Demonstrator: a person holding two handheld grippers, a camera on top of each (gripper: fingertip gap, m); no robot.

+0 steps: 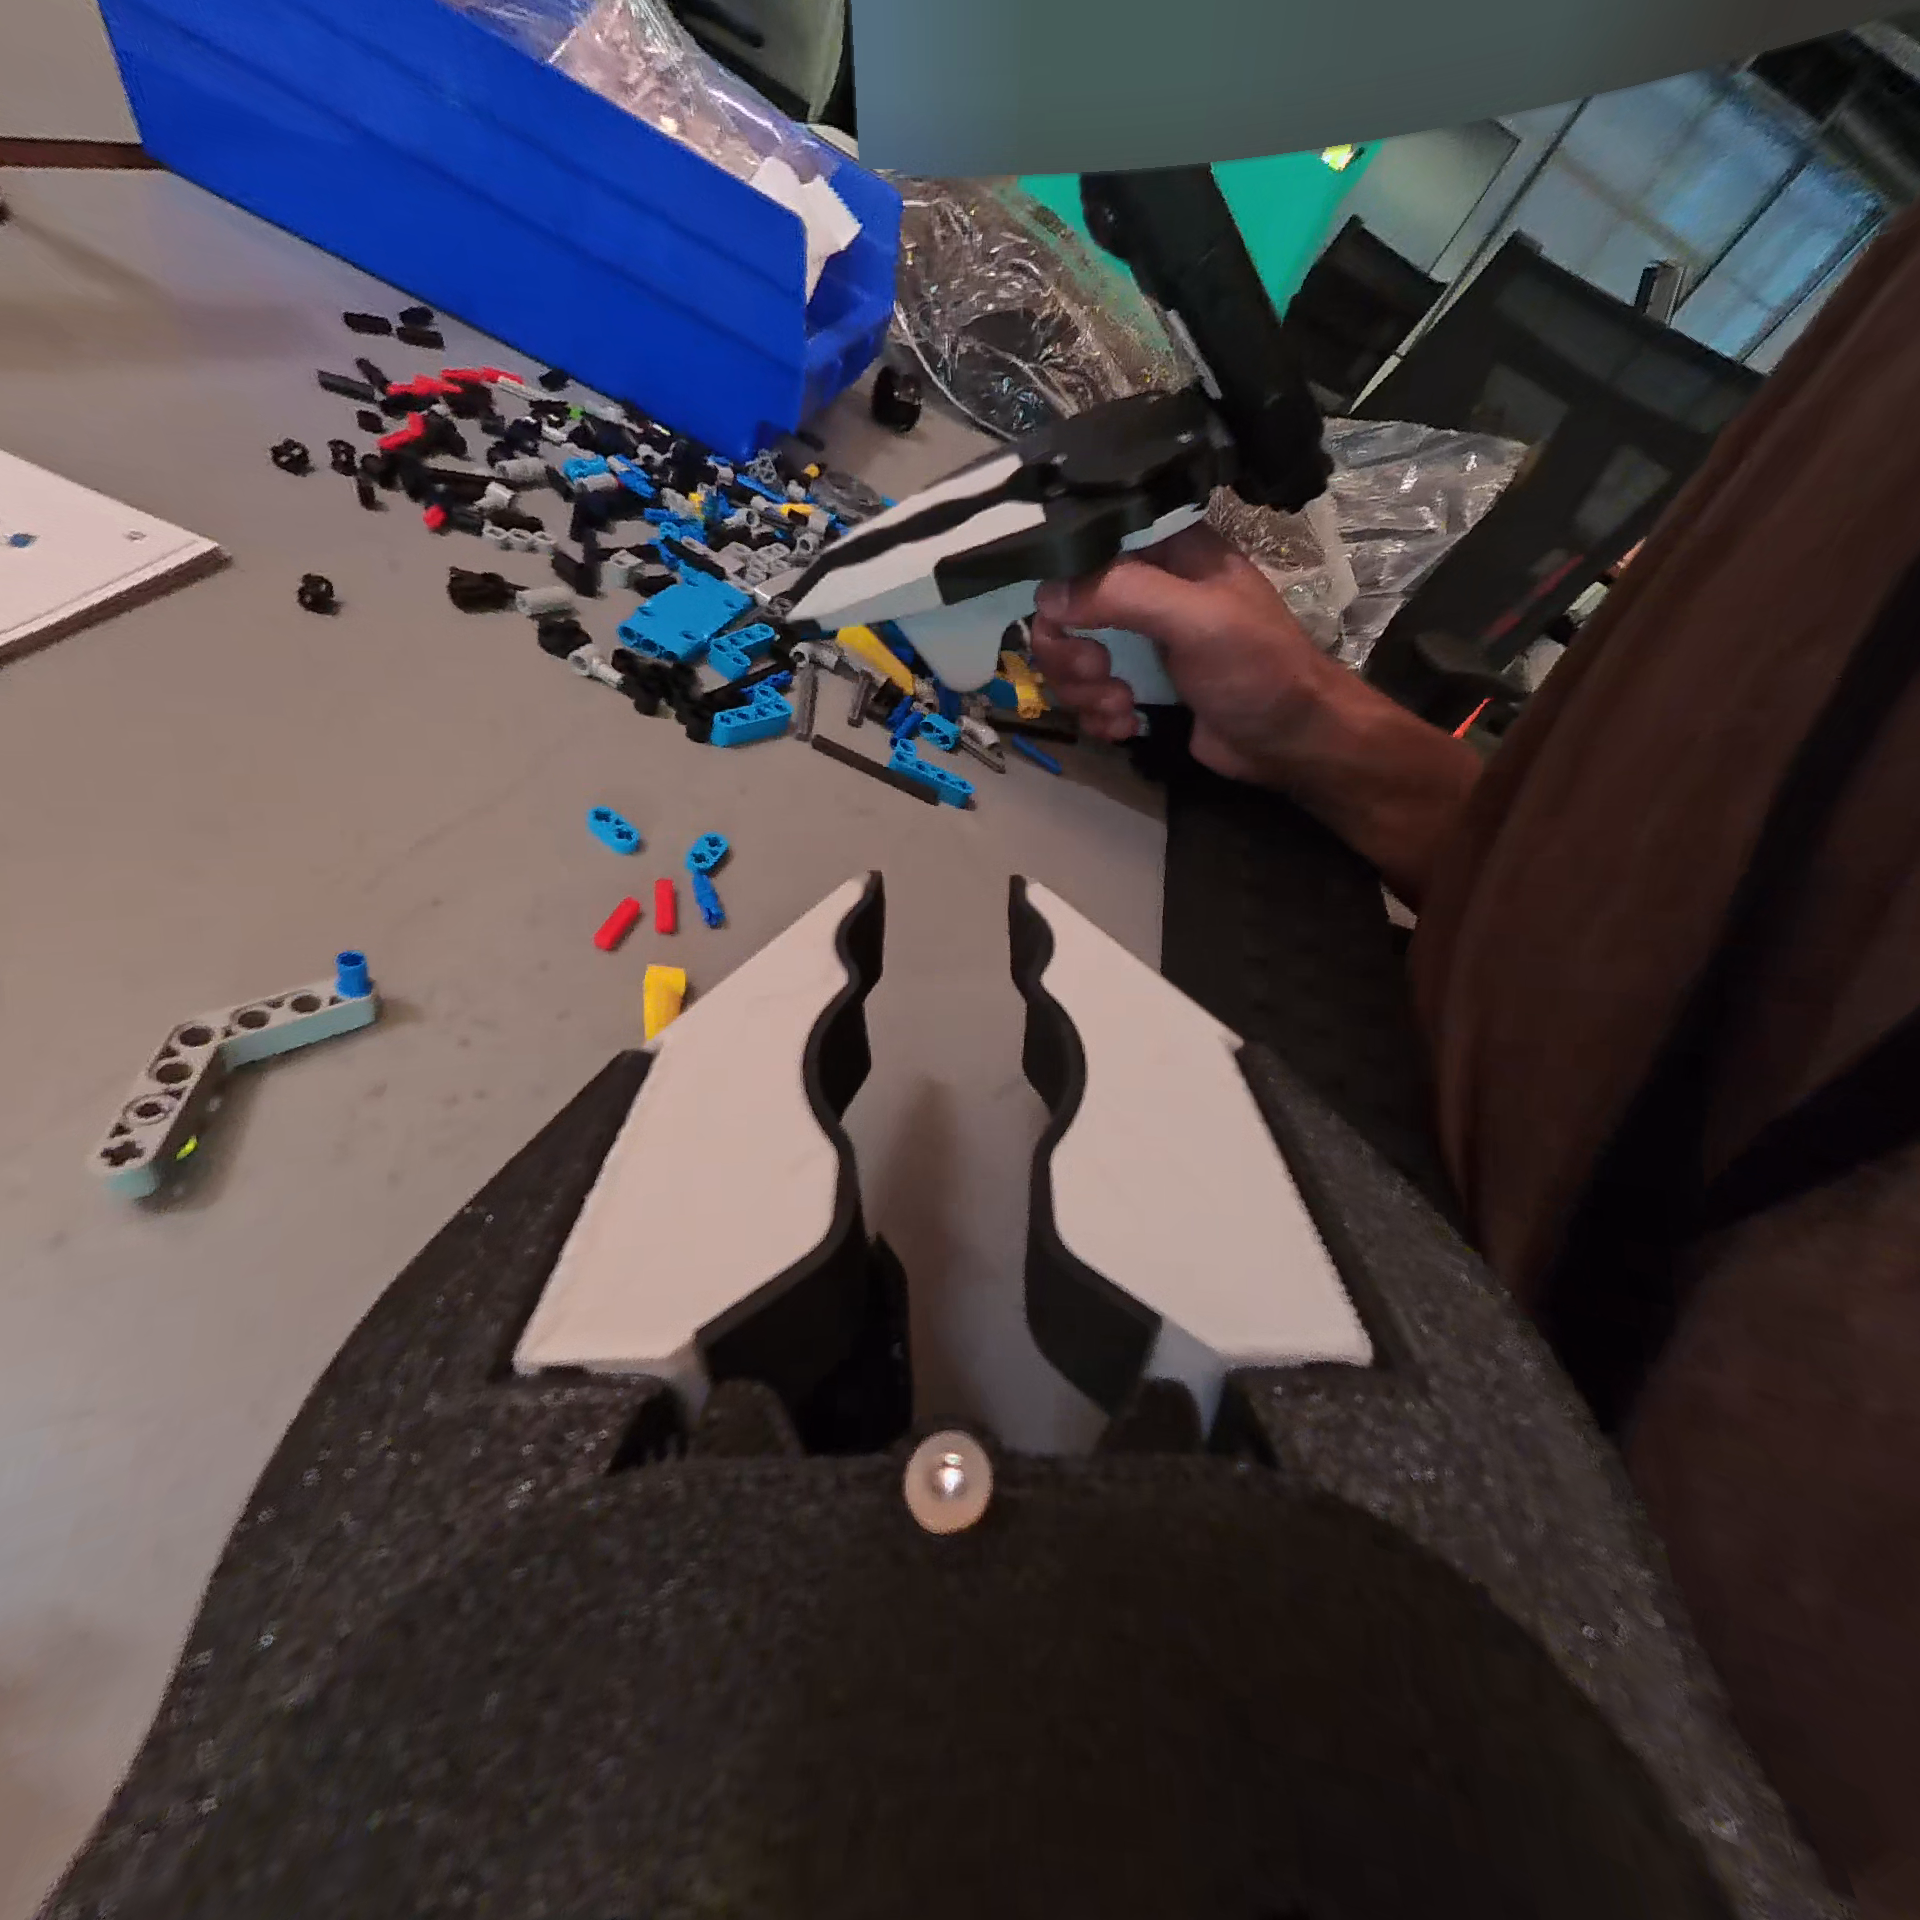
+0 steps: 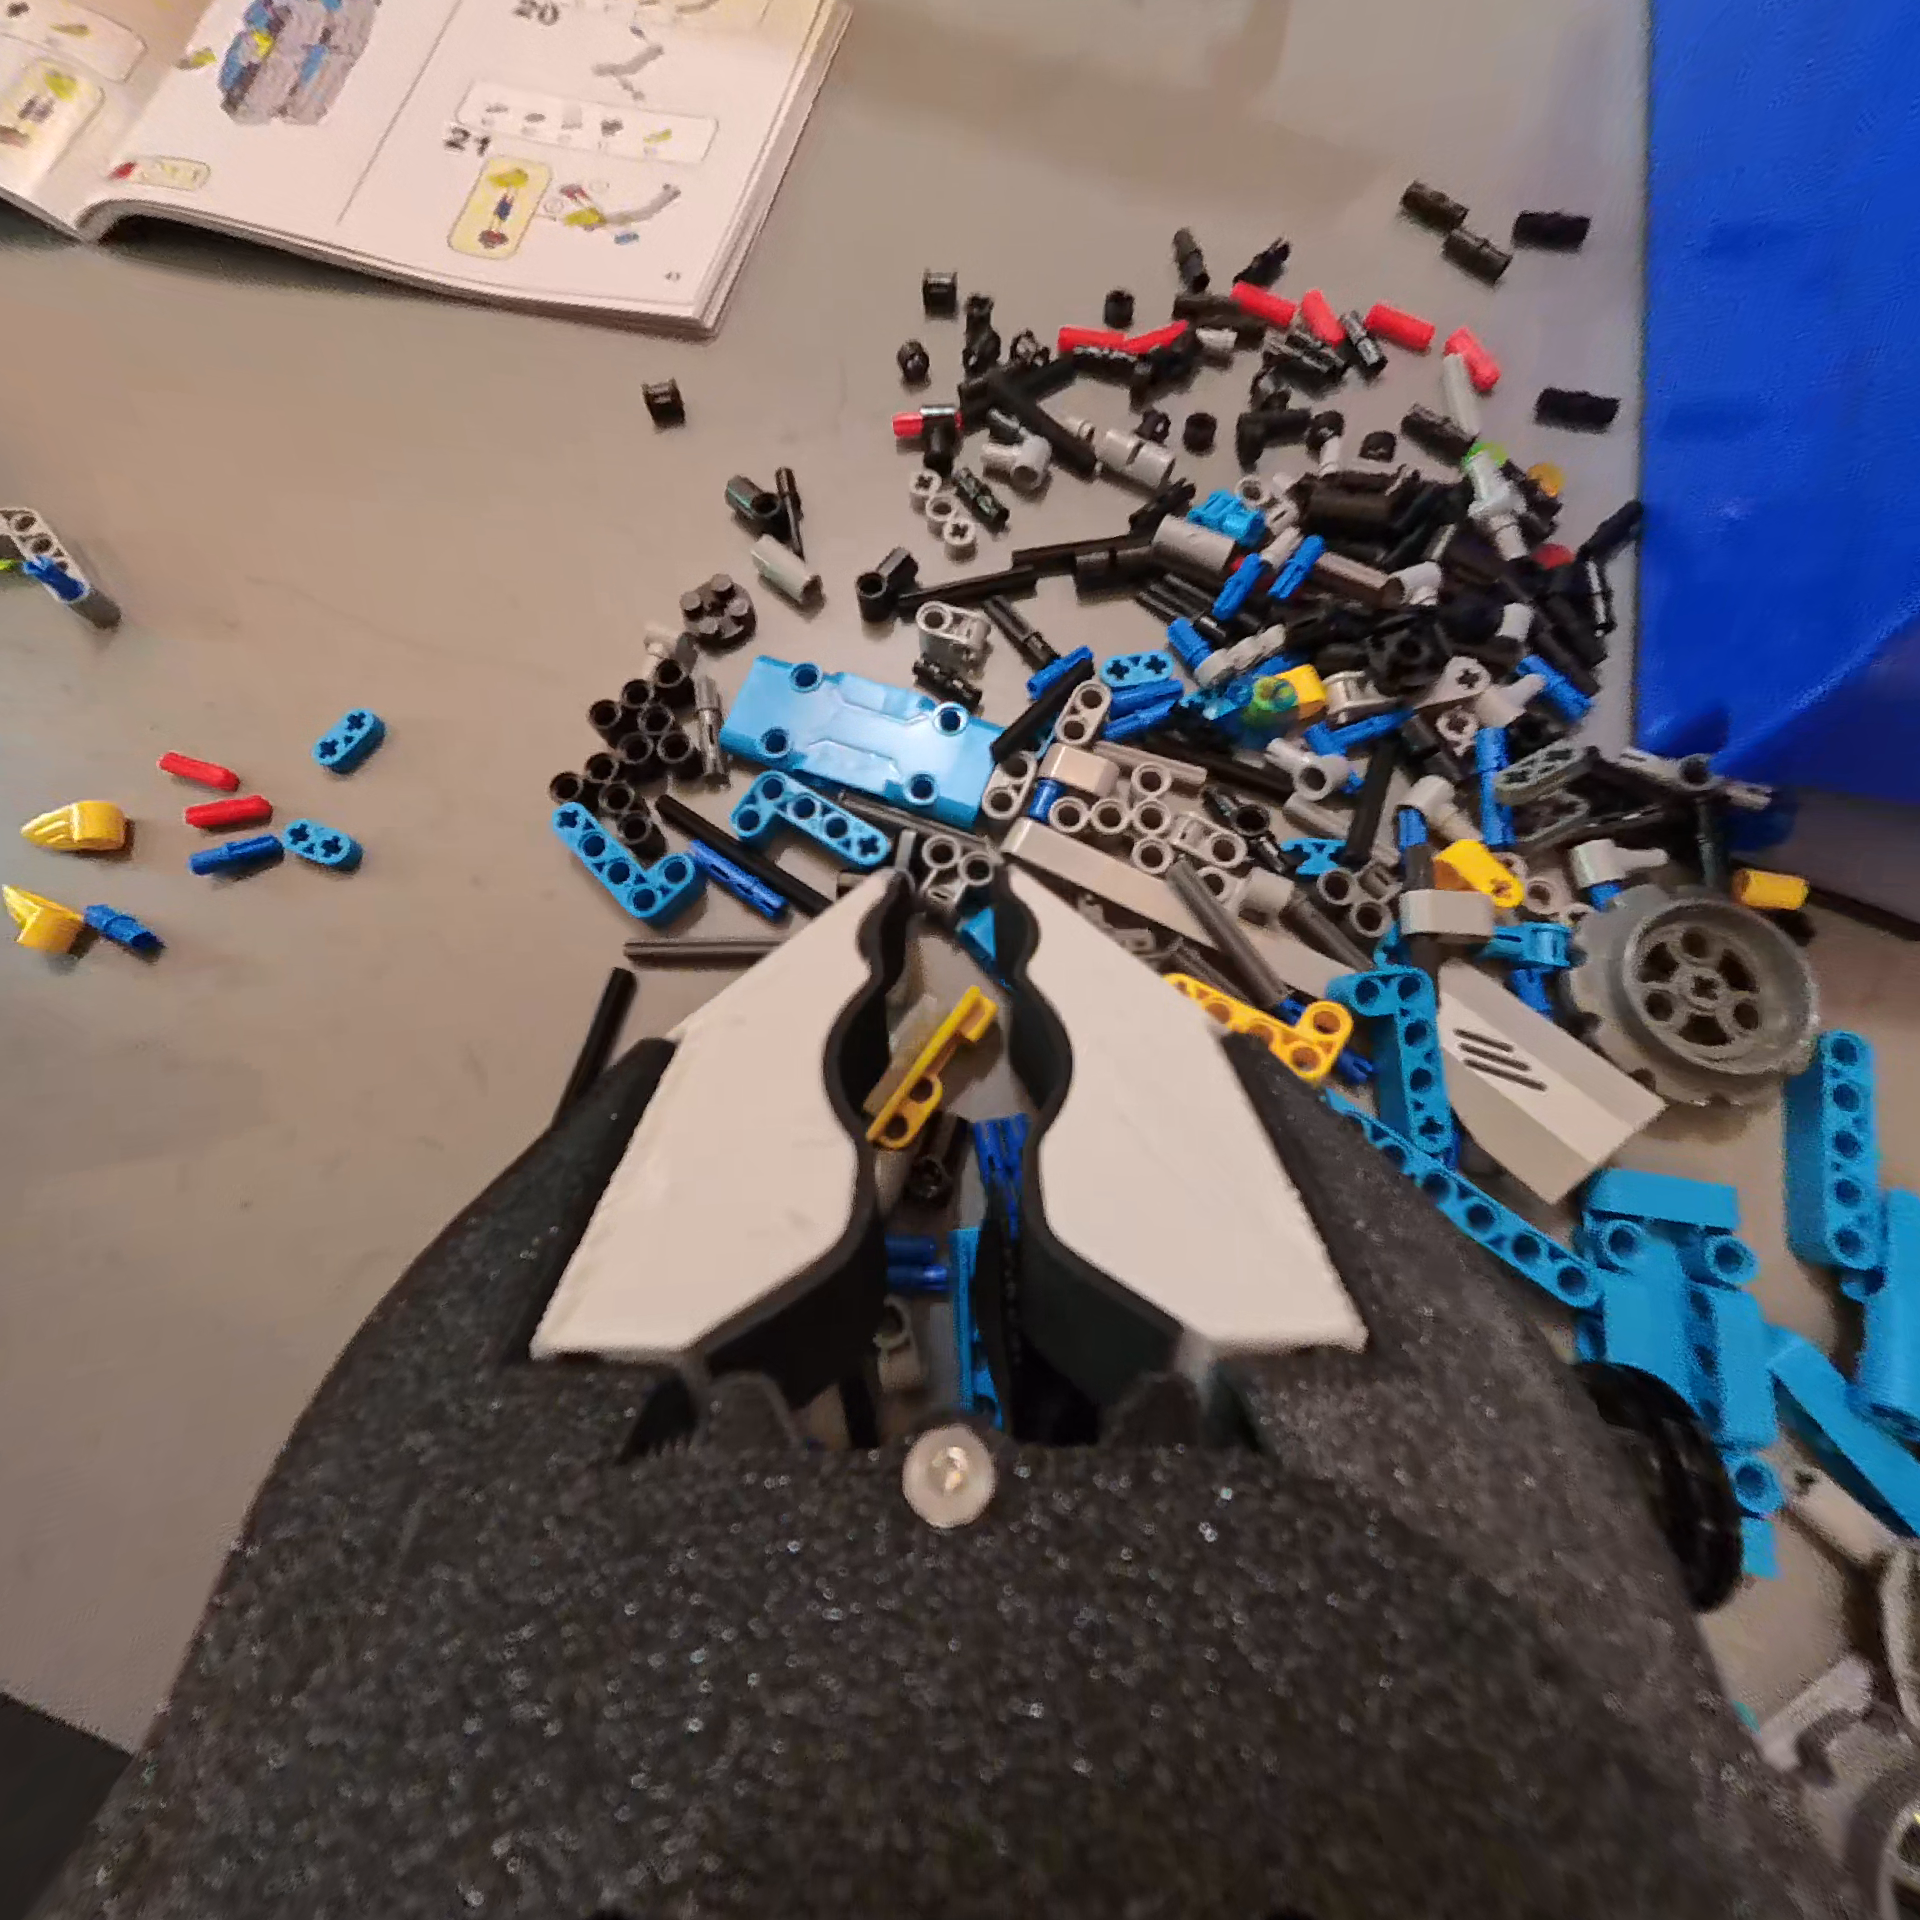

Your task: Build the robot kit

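My right gripper (image 2: 948, 894) has its jaws parted and empty, tips down among the grey beams at the near edge of the brick pile (image 2: 1195, 665). My left gripper (image 1: 945, 883), likewise spread, hovers over bare table (image 1: 312, 779) near loose red pins (image 1: 636, 914), beside a blue bin (image 1: 499, 197).

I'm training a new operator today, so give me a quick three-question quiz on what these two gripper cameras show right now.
1. True or false: the left gripper holds a brick.
2. What does the right gripper hover over: A) the booklet, B) the loose parts pile, C) the blue bin?
3. What colour is the small angled piece seen between the right gripper's fingers?

Key: 1 false, it is open and empty; 2 B; 3 yellow.
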